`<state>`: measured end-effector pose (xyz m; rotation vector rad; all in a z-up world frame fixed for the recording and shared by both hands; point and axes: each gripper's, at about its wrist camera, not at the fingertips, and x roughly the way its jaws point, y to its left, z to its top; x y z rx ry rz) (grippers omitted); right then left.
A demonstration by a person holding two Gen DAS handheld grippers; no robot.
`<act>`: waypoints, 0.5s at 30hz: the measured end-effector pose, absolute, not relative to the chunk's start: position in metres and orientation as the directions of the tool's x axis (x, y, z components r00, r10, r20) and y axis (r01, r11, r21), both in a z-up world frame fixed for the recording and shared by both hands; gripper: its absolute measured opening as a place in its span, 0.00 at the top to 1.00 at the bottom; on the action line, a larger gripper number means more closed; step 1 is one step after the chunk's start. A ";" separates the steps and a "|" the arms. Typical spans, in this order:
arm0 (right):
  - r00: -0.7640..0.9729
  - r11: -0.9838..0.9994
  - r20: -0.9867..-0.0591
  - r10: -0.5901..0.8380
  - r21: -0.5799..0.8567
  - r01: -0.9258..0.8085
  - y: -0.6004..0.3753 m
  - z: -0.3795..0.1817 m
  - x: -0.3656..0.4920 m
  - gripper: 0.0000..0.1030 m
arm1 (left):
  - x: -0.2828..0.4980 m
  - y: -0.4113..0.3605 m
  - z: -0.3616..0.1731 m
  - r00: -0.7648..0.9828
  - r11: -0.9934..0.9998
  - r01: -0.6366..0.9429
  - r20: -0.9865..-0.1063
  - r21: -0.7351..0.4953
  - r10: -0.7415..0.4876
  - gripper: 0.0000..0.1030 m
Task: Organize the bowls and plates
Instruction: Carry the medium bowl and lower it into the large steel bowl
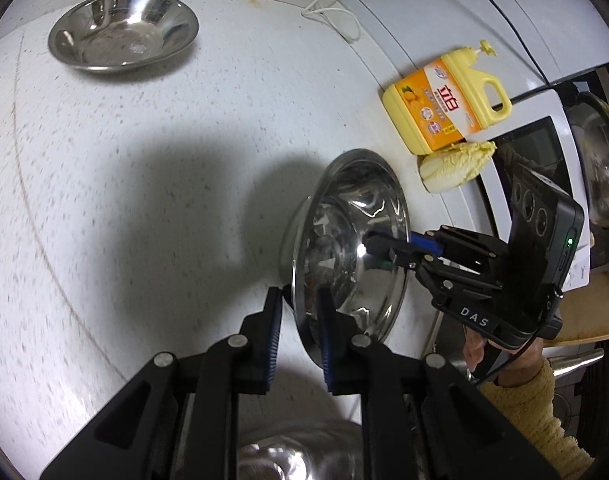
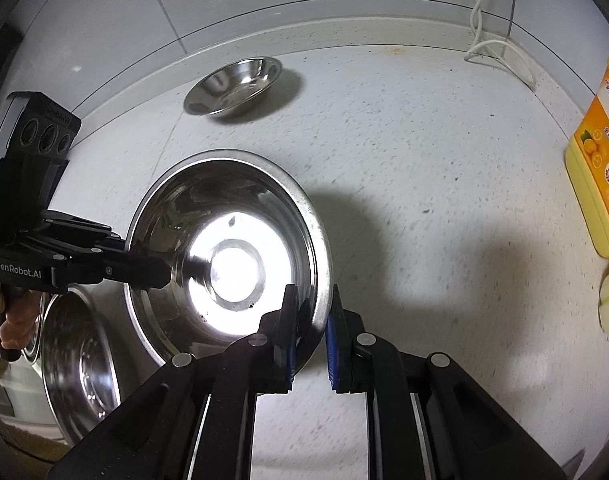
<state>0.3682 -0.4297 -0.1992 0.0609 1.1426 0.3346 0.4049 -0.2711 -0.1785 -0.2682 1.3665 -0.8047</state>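
Though lifted, bowl (image 2: 228, 256) between hand-held grippers (image 2: 310, 332).

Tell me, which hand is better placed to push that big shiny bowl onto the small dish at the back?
Probably right. The big bowl is clamped at opposite rims, but the small dish lies straight ahead of the right fingers and off to the side of the left fingers.

- The counter (image 2: 424, 152) lay bare across its middle.
- A steel dish (image 2: 234, 86) sat near its back edge.
- A detergent jug (image 1: 444, 104) and cabbage piece (image 1: 456, 166) crowded its right edge.
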 end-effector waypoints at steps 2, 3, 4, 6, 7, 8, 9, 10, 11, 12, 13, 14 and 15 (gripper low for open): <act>0.372 0.947 -0.880 0.296 0.221 -0.233 -0.428 -0.197 0.360 0.89 | 0.397 -0.267 -0.175 -0.007 0.712 0.349 -0.762 -0.609 -0.648 0.85; 0.373 0.947 -0.879 0.298 0.222 -0.234 -0.428 -0.196 0.357 0.89 | 0.392 -0.265 -0.172 -0.005 0.713 0.350 -0.762 -0.608 -0.648 0.85; 0.373 0.946 -0.878 0.300 0.224 -0.235 -0.427 -0.194 0.352 0.89 | 0.387 -0.262 -0.169 -0.002 0.712 0.348 -0.760 -0.610 -0.650 0.85; 0.378 0.945 -0.874 0.304 0.225 -0.238 -0.424 -0.190 0.344 0.89 | 0.377 -0.255 -0.163 0.002 0.708 0.340 -0.753 -0.618 -0.658 0.85; 0.382 0.944 -0.872 0.308 0.228 -0.240 -0.422 -0.186 0.339 0.89 | 0.368 -0.247 -0.157 0.010 0.708 0.331 -0.748 -0.624 -0.664 0.85; 0.385 0.942 -0.868 0.313 0.233 -0.242 -0.420 -0.182 0.335 0.89 | 0.361 -0.241 -0.152 0.017 0.709 0.325 -0.745 -0.626 -0.667 0.85; 0.387 0.939 -0.864 0.322 0.239 -0.247 -0.417 -0.178 0.330 0.89 | 0.352 -0.232 -0.147 0.023 0.707 0.322 -0.741 -0.630 -0.671 0.84; 0.389 0.936 -0.860 0.330 0.244 -0.255 -0.413 -0.174 0.325 0.89 | 0.342 -0.226 -0.144 0.031 0.707 0.317 -0.738 -0.632 -0.674 0.84; 0.392 0.932 -0.855 0.338 0.246 -0.267 -0.407 -0.168 0.319 0.89 | 0.328 -0.215 -0.142 0.041 0.712 0.303 -0.738 -0.633 -0.674 0.84; 0.393 0.927 -0.851 0.349 0.252 -0.279 -0.402 -0.163 0.314 0.89 | 0.319 -0.209 -0.142 0.044 0.714 0.289 -0.736 -0.638 -0.675 0.84; 0.388 0.918 -0.844 0.370 0.267 -0.294 -0.395 -0.159 0.307 0.89 | 0.303 -0.197 -0.145 0.042 0.715 0.263 -0.733 -0.648 -0.679 0.84; 0.379 0.909 -0.840 0.387 0.280 -0.308 -0.386 -0.156 0.301 0.89 | 0.292 -0.190 -0.148 0.035 0.717 0.245 -0.734 -0.652 -0.679 0.84; 0.372 0.904 -0.840 0.395 0.282 -0.322 -0.379 -0.154 0.297 0.89 | 0.282 -0.185 -0.152 0.031 0.723 0.232 -0.738 -0.651 -0.674 0.84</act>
